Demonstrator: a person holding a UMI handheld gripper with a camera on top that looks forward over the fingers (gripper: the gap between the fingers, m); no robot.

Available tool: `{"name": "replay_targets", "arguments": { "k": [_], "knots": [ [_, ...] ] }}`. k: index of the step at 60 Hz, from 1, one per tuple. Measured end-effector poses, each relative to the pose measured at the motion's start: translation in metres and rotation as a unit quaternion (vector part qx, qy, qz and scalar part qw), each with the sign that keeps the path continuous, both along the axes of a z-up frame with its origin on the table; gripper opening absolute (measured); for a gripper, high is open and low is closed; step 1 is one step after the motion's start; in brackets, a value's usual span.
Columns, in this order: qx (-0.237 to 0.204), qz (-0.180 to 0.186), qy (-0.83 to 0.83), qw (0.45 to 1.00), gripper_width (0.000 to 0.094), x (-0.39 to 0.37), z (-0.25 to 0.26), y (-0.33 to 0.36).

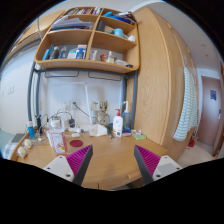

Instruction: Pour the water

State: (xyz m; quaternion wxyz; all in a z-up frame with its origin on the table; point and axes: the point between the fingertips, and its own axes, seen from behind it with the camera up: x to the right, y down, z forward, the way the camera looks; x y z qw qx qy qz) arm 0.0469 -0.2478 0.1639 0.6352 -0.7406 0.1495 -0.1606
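Your gripper (pixel 110 163) stands wide open over the wooden desk (pixel 105 150), its two fingers spread apart with nothing between them and the pink pads (pixel 80 161) facing bare wood. The things for pouring appear to sit well beyond the fingers, toward the left back of the desk: a clear cup (pixel 57 140) with something reddish at its base, and near it a clear jug (pixel 60 123) against the wall. Which of them holds the water you cannot tell from here. Judge the cup as light, stiff and probably thin-walled plastic, so it may flex or slip if you squeeze hard; take it around the middle of its wall, below the rim, with both pads flat on opposite sides. If the jug is full it will be heavier and will swing as you tilt it, so grip it low and keep it upright. A white bottle (pixel 117 124) stands further right, and shelves (pixel 85 45) hang above.
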Motion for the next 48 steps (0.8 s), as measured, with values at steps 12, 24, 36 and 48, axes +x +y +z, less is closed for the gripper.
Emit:
{"name": "replay_targets", "arguments": {
  "k": [12,24,36,48],
  "knots": [
    [-0.011,0.066,0.002,0.998,0.0853,-0.038,-0.018,0.034],
    [-0.01,0.141,0.03,0.99,0.0857,-0.125,-0.059,0.069],
    [0.008,0.174,0.031,0.984,0.0865,-0.174,-0.068,0.112],
    [0.01,0.16,0.042,0.986,0.0862,-0.164,-0.069,0.158]
  ]
}}
